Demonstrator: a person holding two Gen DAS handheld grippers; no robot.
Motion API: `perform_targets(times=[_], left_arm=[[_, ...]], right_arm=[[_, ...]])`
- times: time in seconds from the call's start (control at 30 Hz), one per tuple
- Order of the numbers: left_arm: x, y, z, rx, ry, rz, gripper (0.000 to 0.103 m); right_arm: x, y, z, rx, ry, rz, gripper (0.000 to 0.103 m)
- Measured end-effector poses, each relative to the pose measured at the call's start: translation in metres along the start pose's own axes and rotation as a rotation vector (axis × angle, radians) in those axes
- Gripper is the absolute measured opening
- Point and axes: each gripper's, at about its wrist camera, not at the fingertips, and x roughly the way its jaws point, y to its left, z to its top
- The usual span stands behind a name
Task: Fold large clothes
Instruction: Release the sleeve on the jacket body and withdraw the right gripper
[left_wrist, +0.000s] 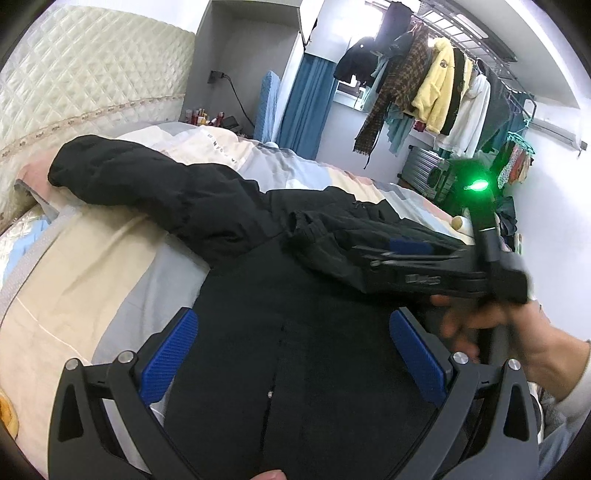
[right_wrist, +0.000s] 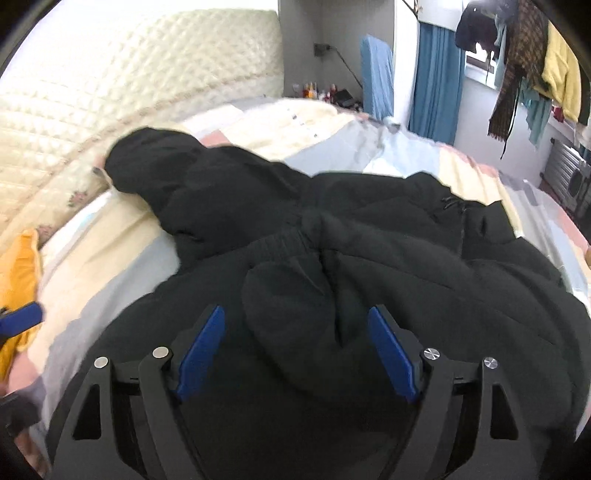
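The right gripper (right_wrist: 295, 350) stands with its jaws apart over a folded-in sleeve of the black padded coat (right_wrist: 369, 258), pads clear of the cloth. The left gripper (left_wrist: 293, 365) is spread wide too, above the coat's smooth back. Only the left view shows the hand (left_wrist: 491, 325) holding the right tool, its green light glowing. The coat lies on a bed (left_wrist: 92, 258) with a pastel patchwork cover — one puffy sleeve stretched toward the quilted cream headboard (left_wrist: 85, 85). Clothes hang on a rack (left_wrist: 443, 85) beyond.
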Motion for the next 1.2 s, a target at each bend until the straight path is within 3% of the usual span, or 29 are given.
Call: perform_targets(times=[0.2,0.43,0.57,0.73,0.97,1.07,1.13,1.2], left_arm=[[0.0,-0.018,-0.004,0.033,-0.005,-0.005,0.103],[0.004,-0.043,-0.012,0.062,-0.001,-0.009,0.103],[0.009,-0.057,-0.016,0.091,-0.002,0.002,0.103],[0.016,-0.066,-0.019,0.091,0.011,0.008,0.103],[0.023,-0.077,-0.025,0.125,0.039,0.044,0.103],[0.026,-0.079,-0.026,0.123,0.056,0.068,0.103],[0.028,-0.08,-0.027,0.118,0.067,0.081,0.103],[0.029,-0.079,-0.026,0.111,0.071,0.085,0.103]], right_arm=[[-0.058,-0.042,-0.008,0.042,-0.119,-0.074,0.079],[-0.097,-0.133,-0.043,0.177,-0.185,-0.228,0.079],[-0.094,-0.182,-0.076,0.264,-0.146,-0.305,0.079],[-0.08,-0.227,-0.119,0.394,-0.084,-0.328,0.078],[-0.067,-0.236,-0.141,0.347,-0.015,-0.342,0.075],[-0.069,-0.24,-0.141,0.351,-0.042,-0.364,0.054],[-0.075,-0.246,-0.141,0.37,-0.081,-0.357,0.036],[-0.082,-0.25,-0.138,0.379,-0.12,-0.357,0.028]])
